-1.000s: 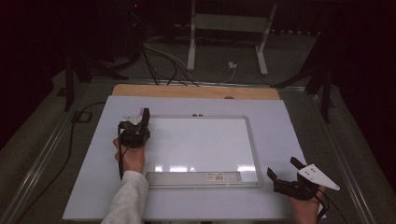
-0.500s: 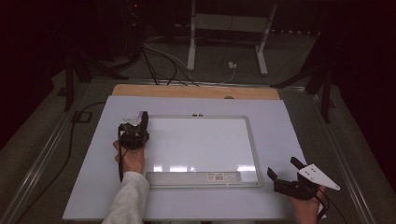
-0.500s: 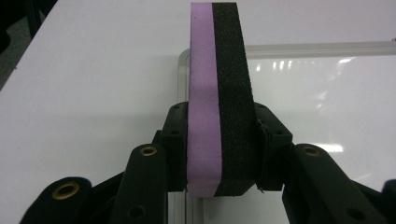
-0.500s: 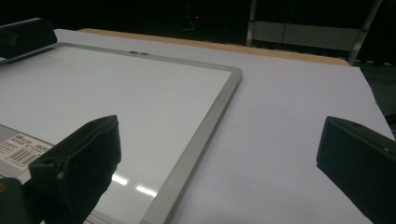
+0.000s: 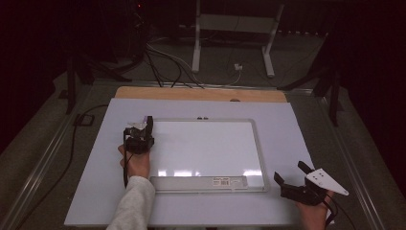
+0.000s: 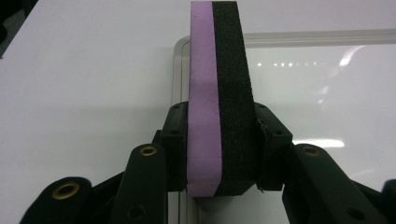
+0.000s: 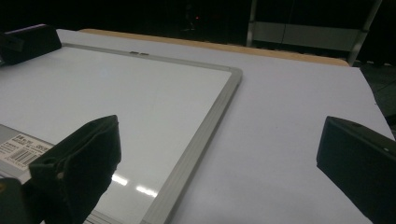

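Between the fingers of the left gripper point(image 6: 219, 154) sits an eraser point(image 6: 218, 88), a block with a purple foam layer bonded to a black felt layer, pinched on its two broad faces near its lower end so that most of its length juts out beyond the fingertips. It looks light and soft: the foam would give under pressure, so a firm squeeze low on the block, as here, should keep it from twisting, and the felt's rough nap makes slipping unlikely. It is in no way fragile. Just past the fingertips, under the free end of the eraser, lies the near left corner of a whiteboard point(image 5: 206, 143), with its pale metal frame running away ahead and to the side; the board's glossy face shows glare spots and looks clean. The right gripper point(image 5: 293, 178) rests well apart, off the board's right lower corner, its fingers spread wide with nothing between them. Board and grippers lie on a large pale sheet point(image 5: 287, 129) covering the table, smooth and flat. Beyond the far edge of that sheet a strip of bare wood point(image 5: 201, 94) shows, and farther still the room is dark, with cables point(image 5: 163, 62) on the floor and the legs of a metal stand point(image 5: 230, 43).
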Tool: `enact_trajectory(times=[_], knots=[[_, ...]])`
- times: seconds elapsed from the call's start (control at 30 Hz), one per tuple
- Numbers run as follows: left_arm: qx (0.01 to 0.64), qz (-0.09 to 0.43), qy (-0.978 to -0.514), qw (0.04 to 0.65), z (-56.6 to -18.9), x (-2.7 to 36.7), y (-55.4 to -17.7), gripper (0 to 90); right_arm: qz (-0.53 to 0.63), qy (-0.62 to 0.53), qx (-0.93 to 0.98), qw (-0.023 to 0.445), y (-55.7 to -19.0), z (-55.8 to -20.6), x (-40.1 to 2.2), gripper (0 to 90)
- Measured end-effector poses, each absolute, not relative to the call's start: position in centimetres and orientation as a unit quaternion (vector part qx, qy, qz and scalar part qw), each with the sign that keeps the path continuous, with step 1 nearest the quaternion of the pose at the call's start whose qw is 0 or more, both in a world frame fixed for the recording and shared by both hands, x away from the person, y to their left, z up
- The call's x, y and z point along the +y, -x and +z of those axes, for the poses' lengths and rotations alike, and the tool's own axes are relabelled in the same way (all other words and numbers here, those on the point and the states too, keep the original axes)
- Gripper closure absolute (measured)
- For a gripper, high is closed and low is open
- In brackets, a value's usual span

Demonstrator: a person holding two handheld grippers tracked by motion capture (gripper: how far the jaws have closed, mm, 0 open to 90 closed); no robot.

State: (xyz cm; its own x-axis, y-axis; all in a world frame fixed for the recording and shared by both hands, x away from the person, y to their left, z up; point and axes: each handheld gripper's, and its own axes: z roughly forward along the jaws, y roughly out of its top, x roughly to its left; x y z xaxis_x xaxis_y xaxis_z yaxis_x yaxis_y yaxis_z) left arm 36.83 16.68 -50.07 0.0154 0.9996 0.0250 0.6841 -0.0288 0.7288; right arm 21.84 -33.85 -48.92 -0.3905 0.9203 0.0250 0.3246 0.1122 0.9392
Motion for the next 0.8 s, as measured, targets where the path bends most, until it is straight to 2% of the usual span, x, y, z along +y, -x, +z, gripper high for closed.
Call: enact_trajectory(times=[0.8], knots=[[0.645,0.287,-0.654,0.271,-50.1,16.3,-37.9,63.7,0.484,-0.457,0.680,0.308,-21.8,-48.9,-33.8,0.1]])
